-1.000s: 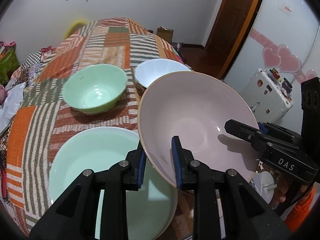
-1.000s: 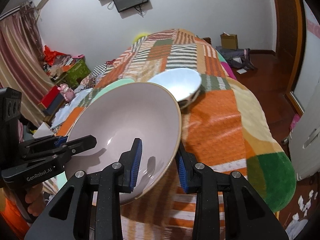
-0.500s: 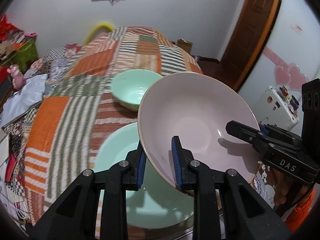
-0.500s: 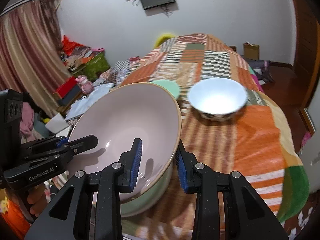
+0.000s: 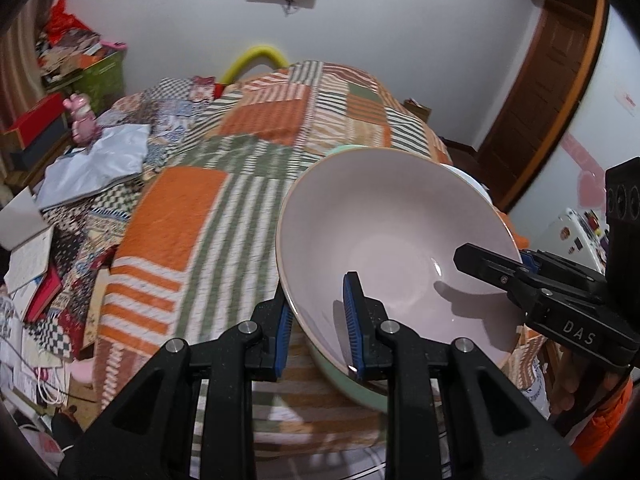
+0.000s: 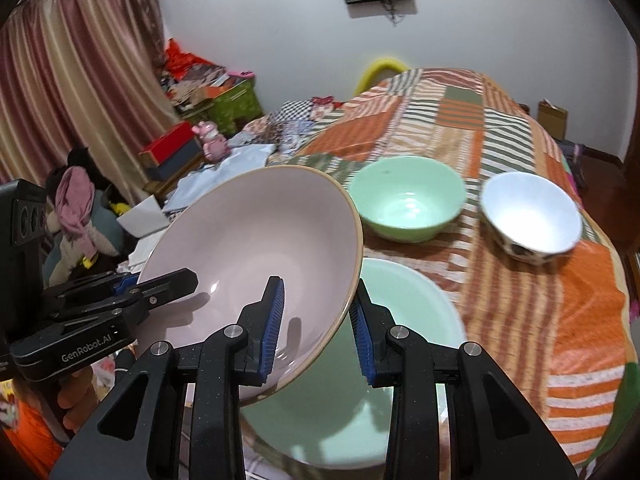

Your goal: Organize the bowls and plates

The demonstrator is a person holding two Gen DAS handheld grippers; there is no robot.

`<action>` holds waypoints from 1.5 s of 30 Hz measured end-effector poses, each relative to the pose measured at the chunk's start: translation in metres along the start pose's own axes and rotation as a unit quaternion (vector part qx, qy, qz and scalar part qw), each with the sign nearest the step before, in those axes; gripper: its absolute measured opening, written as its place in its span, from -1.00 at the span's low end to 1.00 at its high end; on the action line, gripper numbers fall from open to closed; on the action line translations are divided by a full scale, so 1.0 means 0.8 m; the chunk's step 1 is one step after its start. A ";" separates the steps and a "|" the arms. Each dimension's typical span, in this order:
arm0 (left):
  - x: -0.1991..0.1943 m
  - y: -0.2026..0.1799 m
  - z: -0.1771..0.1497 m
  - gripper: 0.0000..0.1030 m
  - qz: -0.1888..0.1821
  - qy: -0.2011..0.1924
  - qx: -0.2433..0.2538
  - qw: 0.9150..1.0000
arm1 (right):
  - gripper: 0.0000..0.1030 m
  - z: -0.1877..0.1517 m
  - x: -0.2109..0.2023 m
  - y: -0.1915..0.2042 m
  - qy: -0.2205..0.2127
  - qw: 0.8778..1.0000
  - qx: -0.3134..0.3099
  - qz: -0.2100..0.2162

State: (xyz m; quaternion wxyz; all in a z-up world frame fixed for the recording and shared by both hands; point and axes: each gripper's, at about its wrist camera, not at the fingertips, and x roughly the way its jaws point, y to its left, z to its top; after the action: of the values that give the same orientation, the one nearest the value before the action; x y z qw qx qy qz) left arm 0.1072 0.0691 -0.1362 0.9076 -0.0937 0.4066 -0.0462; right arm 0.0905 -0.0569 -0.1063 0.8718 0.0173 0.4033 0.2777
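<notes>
The left gripper [image 5: 318, 326] pinches the near rim of the large pink bowl [image 5: 396, 240] at lower centre of its view; the right gripper [image 6: 318, 328] clamps the opposite rim. The pink bowl hangs tilted over a large green plate [image 6: 404, 304], possibly touching it. Beyond, upper right in the right view, a small green bowl [image 6: 406, 200] and a white bowl [image 6: 530, 214] sit apart on the patchwork blanket [image 5: 192, 208].
</notes>
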 end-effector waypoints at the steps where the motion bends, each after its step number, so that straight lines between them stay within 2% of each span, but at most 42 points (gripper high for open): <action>1: -0.003 0.007 -0.001 -0.53 0.003 -0.001 -0.004 1.000 | -0.42 0.001 0.003 0.005 0.002 1.000 -0.003 0.002; 12: -0.024 0.081 -0.015 -0.53 0.037 -0.008 -0.045 0.998 | -0.42 0.006 0.047 0.063 0.030 0.998 -0.035 0.034; 19: -0.023 0.117 -0.025 -0.53 0.050 -0.001 -0.066 0.997 | -0.42 0.004 0.075 0.083 0.053 0.997 -0.047 0.043; 39: 0.028 0.179 -0.052 -0.53 0.054 0.058 -0.112 0.991 | -0.42 -0.012 0.148 0.098 0.131 0.989 -0.058 0.044; 45: 0.036 0.185 -0.055 -0.53 0.052 0.063 -0.114 0.990 | -0.42 -0.013 0.156 0.095 0.139 0.988 -0.059 0.042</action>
State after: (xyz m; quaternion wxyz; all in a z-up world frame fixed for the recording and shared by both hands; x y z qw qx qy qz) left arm 0.0948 0.2033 -0.2169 0.8646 -0.1722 0.4702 0.0418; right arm 0.1123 0.0673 -0.1804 0.7941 -0.0563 0.5025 0.3372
